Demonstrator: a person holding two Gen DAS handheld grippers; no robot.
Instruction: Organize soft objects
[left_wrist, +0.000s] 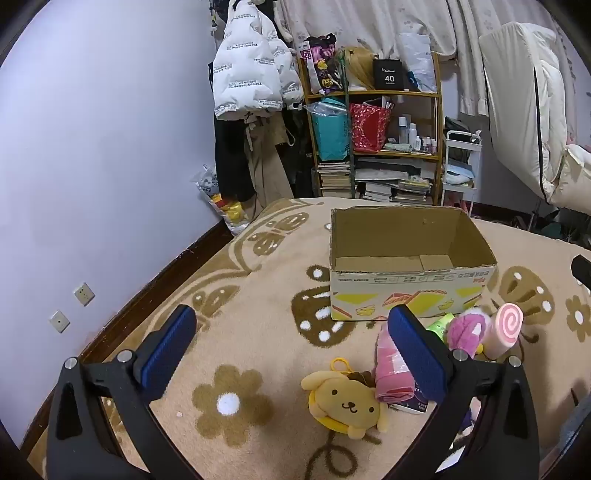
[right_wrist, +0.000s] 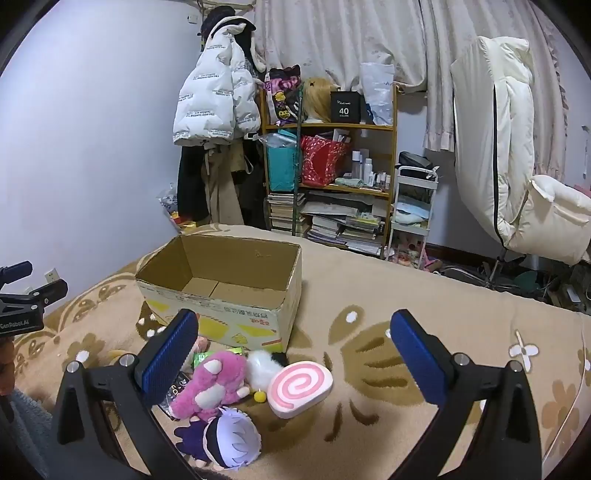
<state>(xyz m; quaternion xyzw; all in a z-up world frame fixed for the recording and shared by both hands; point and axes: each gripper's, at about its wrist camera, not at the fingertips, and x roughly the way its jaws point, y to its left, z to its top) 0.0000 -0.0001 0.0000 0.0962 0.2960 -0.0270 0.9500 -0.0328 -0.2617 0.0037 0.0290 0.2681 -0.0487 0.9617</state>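
Plush toys (right_wrist: 218, 384) lie on our blanket (right_wrist: 369, 295) before the empty cardboard box (right_wrist: 221, 280); our left gripper (left_wrist: 291, 349) and right gripper (right_wrist: 293, 350) hover spread wide, holding nothing.

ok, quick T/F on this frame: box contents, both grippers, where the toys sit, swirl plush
1. The cardboard box is empty. True.
2. The left gripper is closed on the yellow dog plush. False: its jaws are wide open and hold nothing; the plush lies on the blanket.
3. The right gripper is open. True.
4. The pink swirl plush is inside the box. False: it lies on the blanket in front of it.
5. The purple-haired doll lies near the pink plush. True.
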